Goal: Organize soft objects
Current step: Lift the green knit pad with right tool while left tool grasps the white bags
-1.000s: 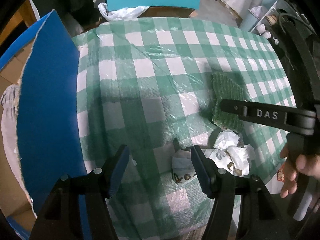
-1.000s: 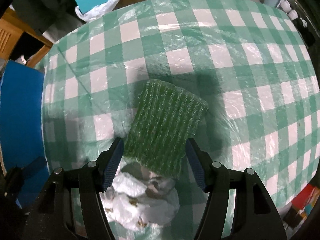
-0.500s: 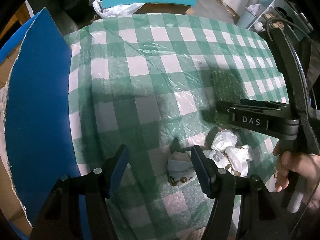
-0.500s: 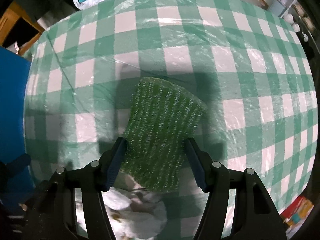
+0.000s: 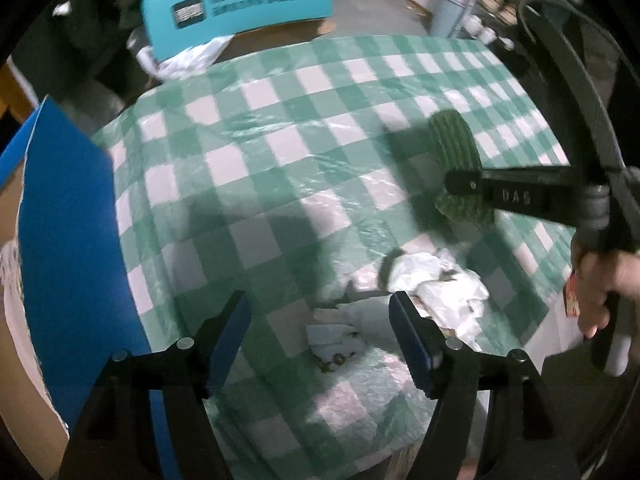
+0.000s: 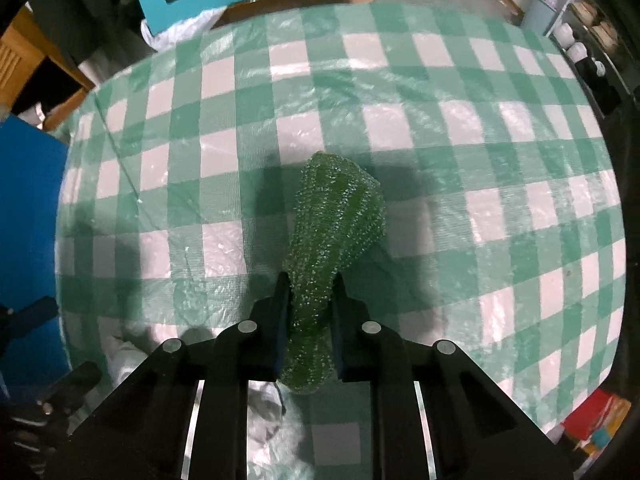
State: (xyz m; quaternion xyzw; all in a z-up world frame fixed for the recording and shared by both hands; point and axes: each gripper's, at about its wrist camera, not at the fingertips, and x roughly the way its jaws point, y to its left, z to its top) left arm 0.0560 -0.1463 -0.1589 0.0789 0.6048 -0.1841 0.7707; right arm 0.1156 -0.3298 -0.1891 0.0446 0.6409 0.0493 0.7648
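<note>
Green knitted cloth (image 6: 332, 236) sits pinched between the pads of the right claw (image 6: 310, 304), whose jaws are closing on its near end so the fabric bunches into a narrow waist. The cloth's long axis runs straight out from that claw, away from the near edge of the tabletop (image 6: 400, 92) toward its middle, and the far end fans out free over the checked cover. Seen from the left wrist, the same cloth (image 5: 456, 148) lies well to the right, nearer the right edge, crossed by the right claw's dark finger.

The left claw (image 5: 320, 320) is empty, its jaws opening wide. Directly between and just ahead of its fingers, by the near edge, lies a small crumpled white cloth (image 5: 334, 338); a bigger white crumpled bundle (image 5: 436, 284) sits just right of it. The left hand is plainly the nearer one for both.
</note>
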